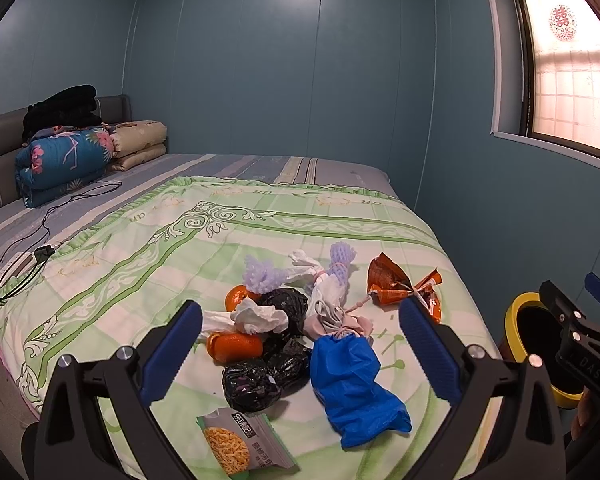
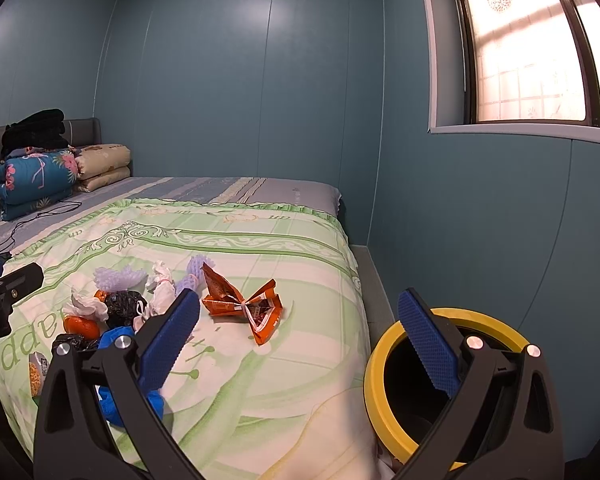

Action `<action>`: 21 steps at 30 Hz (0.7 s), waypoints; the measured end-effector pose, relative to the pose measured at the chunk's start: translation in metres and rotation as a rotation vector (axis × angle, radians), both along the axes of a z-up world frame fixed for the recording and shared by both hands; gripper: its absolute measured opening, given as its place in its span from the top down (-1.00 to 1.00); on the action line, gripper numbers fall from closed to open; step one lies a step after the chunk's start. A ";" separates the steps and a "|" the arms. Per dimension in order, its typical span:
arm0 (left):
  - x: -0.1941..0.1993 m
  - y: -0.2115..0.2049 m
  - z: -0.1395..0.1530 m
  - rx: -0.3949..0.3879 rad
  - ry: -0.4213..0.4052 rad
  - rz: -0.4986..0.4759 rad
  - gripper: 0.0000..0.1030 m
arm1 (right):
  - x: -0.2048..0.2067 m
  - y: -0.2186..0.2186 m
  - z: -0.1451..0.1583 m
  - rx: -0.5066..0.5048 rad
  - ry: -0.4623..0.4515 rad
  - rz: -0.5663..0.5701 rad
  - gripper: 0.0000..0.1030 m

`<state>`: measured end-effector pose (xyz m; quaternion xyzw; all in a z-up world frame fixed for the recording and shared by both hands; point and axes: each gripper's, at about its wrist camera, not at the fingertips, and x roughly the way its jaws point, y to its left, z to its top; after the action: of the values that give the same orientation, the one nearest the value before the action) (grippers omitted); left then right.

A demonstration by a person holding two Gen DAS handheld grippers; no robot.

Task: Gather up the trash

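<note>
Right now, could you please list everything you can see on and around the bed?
Blue plastic bag: one, blue, nearest in the pile.
Black bags: several, black, crumpled mid-pile.
Orange peels: two, orange, left of the pile.
Tissue: one, white, on the peels.
Foam fruit nets: two, lilac, far side.
Snack wrapper: one, orange, right of the pile.
Noodle packet: one, grey-green, nearest the left gripper.
Bin: one, yellow rim, beside the bed.
Folded quilts: stack, blue and beige, at the headboard.
Quilt: one, green and white, under the trash.
Left gripper: open.
Right gripper: open.
</note>
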<state>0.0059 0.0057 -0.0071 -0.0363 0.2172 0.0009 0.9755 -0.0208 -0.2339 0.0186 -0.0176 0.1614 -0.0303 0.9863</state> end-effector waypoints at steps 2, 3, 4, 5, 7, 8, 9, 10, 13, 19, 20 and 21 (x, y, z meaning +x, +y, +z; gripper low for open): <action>0.000 0.000 0.000 0.000 0.002 -0.001 -0.85 | 0.000 -0.001 0.000 0.001 0.002 -0.001 -0.84; 0.001 0.000 0.000 0.000 0.003 -0.001 -0.85 | 0.000 0.000 0.000 0.002 0.002 -0.001 -0.84; 0.000 0.000 -0.001 0.001 0.004 -0.001 -0.85 | 0.000 -0.001 0.000 0.002 0.001 -0.002 -0.84; 0.001 0.000 -0.001 -0.001 0.004 -0.001 -0.85 | 0.000 0.000 0.000 0.001 0.002 -0.002 -0.84; 0.000 0.000 -0.001 -0.002 0.004 -0.001 -0.85 | 0.000 0.000 -0.001 0.003 0.003 0.000 -0.84; 0.001 0.000 -0.001 -0.001 0.004 0.000 -0.85 | 0.000 -0.001 0.000 0.001 0.002 -0.002 -0.84; 0.001 0.000 -0.001 -0.002 0.005 0.000 -0.85 | 0.001 -0.001 -0.001 0.001 0.003 -0.002 -0.84; 0.001 0.000 -0.001 -0.003 0.006 0.000 -0.85 | 0.001 -0.001 -0.001 0.001 0.003 -0.001 -0.84; 0.002 -0.001 -0.001 -0.004 0.009 0.001 -0.85 | 0.000 0.000 -0.002 0.002 0.006 -0.003 -0.84; 0.004 0.001 -0.001 -0.013 0.016 0.004 -0.85 | 0.003 0.000 -0.001 0.004 0.010 -0.002 -0.84; 0.004 0.001 -0.001 -0.013 0.016 0.005 -0.85 | 0.003 0.000 -0.002 0.003 0.010 -0.003 -0.84; 0.004 0.001 -0.001 -0.014 0.016 0.005 -0.85 | 0.002 0.001 -0.002 0.002 0.010 -0.004 -0.84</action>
<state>0.0099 0.0065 -0.0083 -0.0436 0.2249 0.0019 0.9734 -0.0183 -0.2330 0.0169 -0.0162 0.1665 -0.0320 0.9854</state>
